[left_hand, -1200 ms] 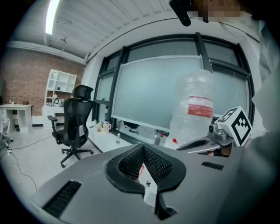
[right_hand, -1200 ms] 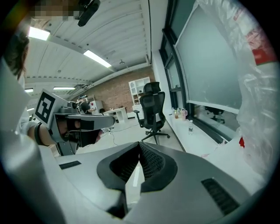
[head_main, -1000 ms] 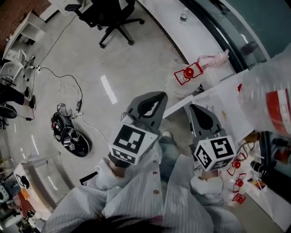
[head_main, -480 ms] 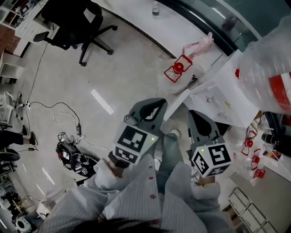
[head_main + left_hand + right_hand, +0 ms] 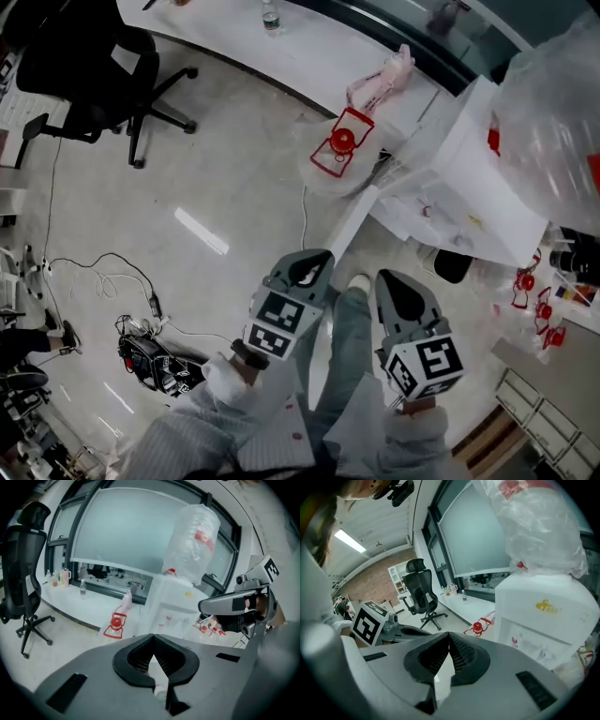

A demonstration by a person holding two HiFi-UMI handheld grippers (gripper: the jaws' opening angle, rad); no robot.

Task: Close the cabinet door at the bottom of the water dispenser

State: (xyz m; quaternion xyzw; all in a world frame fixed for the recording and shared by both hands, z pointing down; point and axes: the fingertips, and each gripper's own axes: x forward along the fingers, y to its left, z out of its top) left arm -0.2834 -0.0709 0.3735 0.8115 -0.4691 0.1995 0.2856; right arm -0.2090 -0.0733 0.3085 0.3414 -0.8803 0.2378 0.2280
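Both our grippers sit in the lower middle of the head view. The left gripper [image 5: 309, 262] has its jaws clenched tip to tip with nothing between them. The right gripper [image 5: 394, 286] is clenched and empty as well, which its own view confirms [image 5: 449, 637].

The white water dispenser [image 5: 469, 178] stands at the right of the head view. Its bottom cabinet door [image 5: 354, 223] is swung open. From above we see it as a white strip running down from the dispenser's front toward the tip of the left gripper. It ends just beside that gripper, and we cannot tell whether the two touch.

A large water bottle [image 5: 562, 84] wrapped in clear plastic sits on top of the dispenser, at the upper right. We cannot tell how full it is.

On the floor above the door in the frame stands a clear jug [image 5: 323, 173] with a red carrying handle [image 5: 337, 145]. We cannot make out its contents either.

A small bottle [image 5: 270, 14] stands on the white ledge at the top edge. An office chair [image 5: 84, 66] fills the upper left.
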